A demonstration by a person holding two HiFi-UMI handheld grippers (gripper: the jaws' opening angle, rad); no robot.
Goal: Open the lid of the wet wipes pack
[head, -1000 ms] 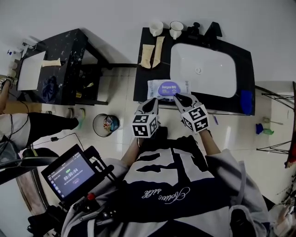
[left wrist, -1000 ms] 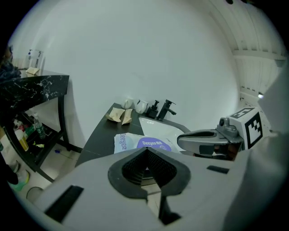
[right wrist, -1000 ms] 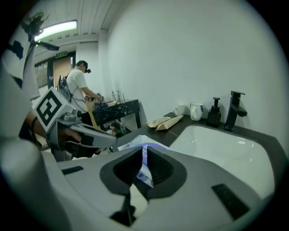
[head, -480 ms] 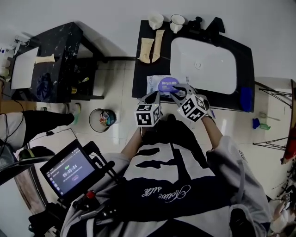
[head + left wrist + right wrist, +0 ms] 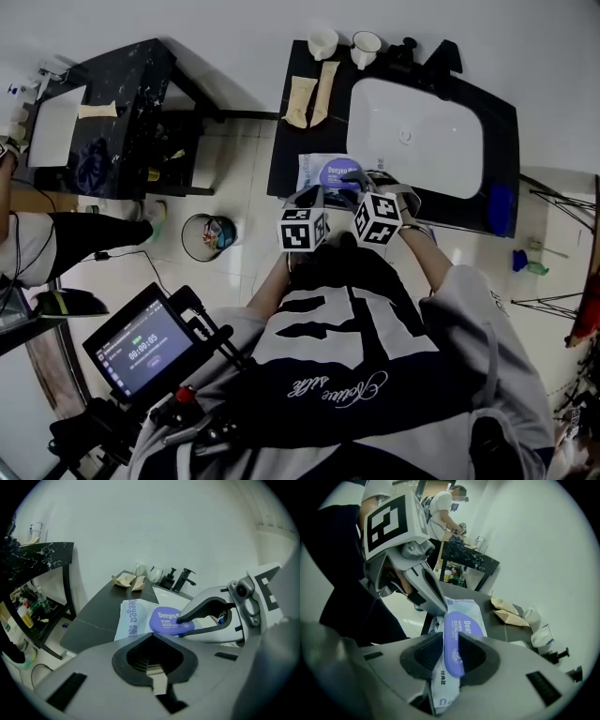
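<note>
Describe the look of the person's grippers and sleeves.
The left gripper and right gripper both have pale grey curved fingers, dark-lined inside, and a cube of black-and-white square markers. The right gripper's jaws have just been opening, the round purple plastic lid between them. Grey sleeves show on a dark, white-lettered top.

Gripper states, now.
Left gripper: shut, empty, tip at the pack.
Right gripper: open, just been opening, lid between its fingers.
</note>
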